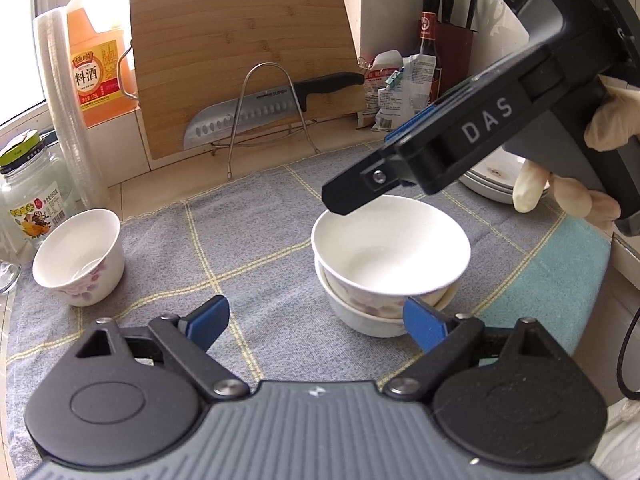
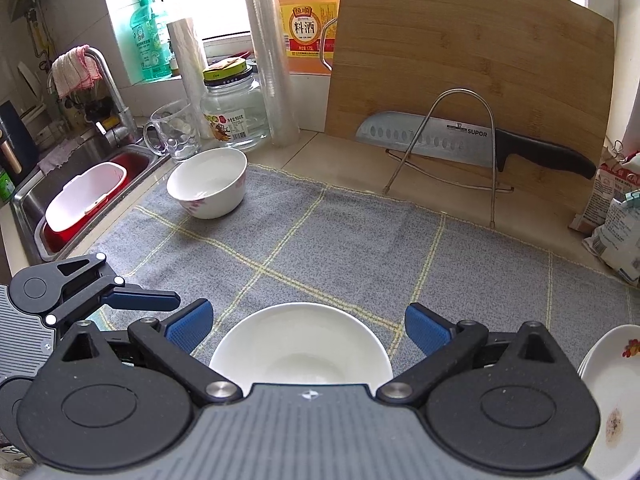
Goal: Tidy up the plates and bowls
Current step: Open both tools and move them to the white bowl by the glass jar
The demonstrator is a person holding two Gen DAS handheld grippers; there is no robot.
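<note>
A white bowl with pink flowers (image 1: 390,248) sits nested in a second white bowl (image 1: 360,318) on the grey checked cloth (image 1: 248,240). It also shows in the right wrist view (image 2: 300,344). A third flowered bowl (image 1: 78,256) stands alone at the cloth's left edge, and shows in the right wrist view (image 2: 208,182). My left gripper (image 1: 316,320) is open and empty, low in front of the stack. My right gripper (image 2: 308,326) is open and empty, just above the stack's rim. Stacked white plates (image 1: 492,178) lie at the right and show in the right wrist view (image 2: 616,392).
A bamboo cutting board (image 1: 244,60) and a knife (image 1: 256,114) in a wire rack stand at the back. A glass jar (image 1: 30,196), film rolls (image 1: 64,100) and an orange bottle (image 1: 96,56) are at left. A sink (image 2: 80,184) lies further left. Food bags (image 1: 392,92) at back right.
</note>
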